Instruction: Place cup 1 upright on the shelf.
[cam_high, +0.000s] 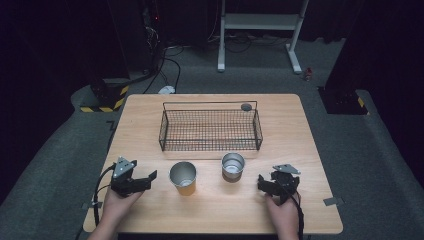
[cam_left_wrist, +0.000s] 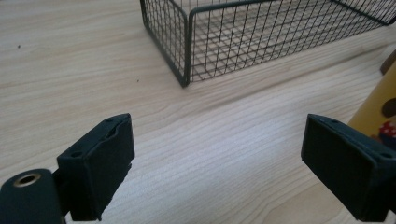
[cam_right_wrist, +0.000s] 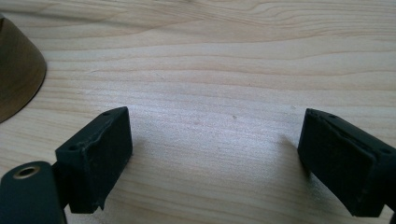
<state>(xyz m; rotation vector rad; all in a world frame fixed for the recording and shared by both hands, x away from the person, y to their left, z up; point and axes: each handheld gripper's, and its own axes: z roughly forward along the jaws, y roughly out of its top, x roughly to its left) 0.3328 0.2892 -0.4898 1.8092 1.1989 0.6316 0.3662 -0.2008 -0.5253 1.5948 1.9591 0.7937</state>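
Two cups stand side by side on the wooden table (cam_high: 215, 212): a yellow-orange cup (cam_high: 183, 178) with a metal inside and a shorter silver-brown cup (cam_high: 233, 166). My left gripper (cam_high: 149, 181) lies just left of the yellow cup and points at it. In the left gripper view its jaws (cam_left_wrist: 217, 158) stand wide apart over bare wood, with the yellow cup (cam_left_wrist: 380, 107) at the right edge. My right gripper (cam_high: 262, 185) sits right of the silver cup. It (cam_right_wrist: 215, 154) is open with nothing between its fingers, and the brown cup (cam_right_wrist: 16, 79) shows at far left.
A black wire basket (cam_high: 210, 145) stands behind the cups in the middle of the table, and its near corner (cam_left_wrist: 187, 46) shows in the left gripper view. A small grey round thing (cam_high: 246, 106) sits at the basket's back right corner. Bare wood lies between the cups and the front edge.
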